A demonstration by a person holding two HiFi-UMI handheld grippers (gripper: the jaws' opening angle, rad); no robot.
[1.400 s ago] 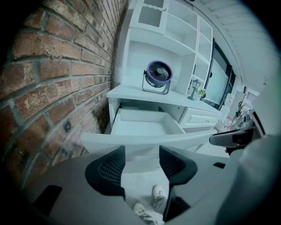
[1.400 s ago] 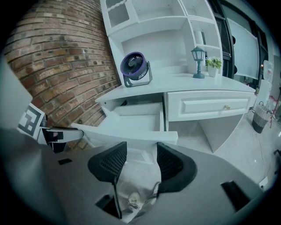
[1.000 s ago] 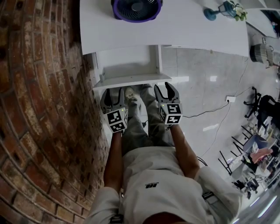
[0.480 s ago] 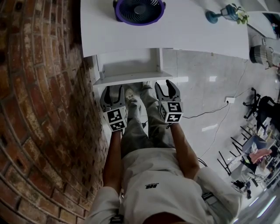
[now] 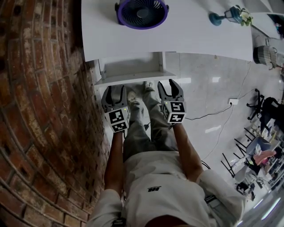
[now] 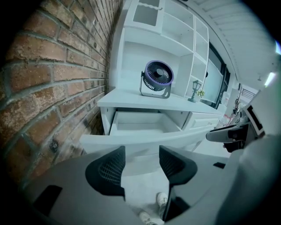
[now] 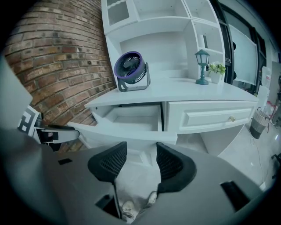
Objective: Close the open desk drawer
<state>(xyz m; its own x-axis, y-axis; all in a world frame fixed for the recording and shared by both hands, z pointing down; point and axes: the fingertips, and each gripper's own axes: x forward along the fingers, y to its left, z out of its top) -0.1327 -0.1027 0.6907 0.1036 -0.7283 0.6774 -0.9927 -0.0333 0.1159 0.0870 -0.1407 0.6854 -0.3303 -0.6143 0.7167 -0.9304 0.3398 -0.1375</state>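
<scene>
The white desk drawer (image 5: 133,78) stands pulled out from under the white desktop (image 5: 177,35), empty inside (image 6: 145,125) (image 7: 131,117). My left gripper (image 5: 115,95) is open just in front of the drawer's front panel (image 6: 145,141), near its left end. My right gripper (image 5: 169,90) is open too, close to the panel's right end (image 7: 131,134). Neither pair of jaws holds anything, and the jaws stand a little short of the panel.
A brick wall (image 5: 40,111) runs along the left. A purple fan (image 5: 142,11) and a small teal lamp with a plant (image 5: 230,13) sit on the desktop. A closed drawer with a knob (image 7: 210,117) is to the right. My legs and shoes (image 5: 137,115) are below.
The drawer has slid a little further in under the desktop. Both grippers have moved forward with it, staying open.
</scene>
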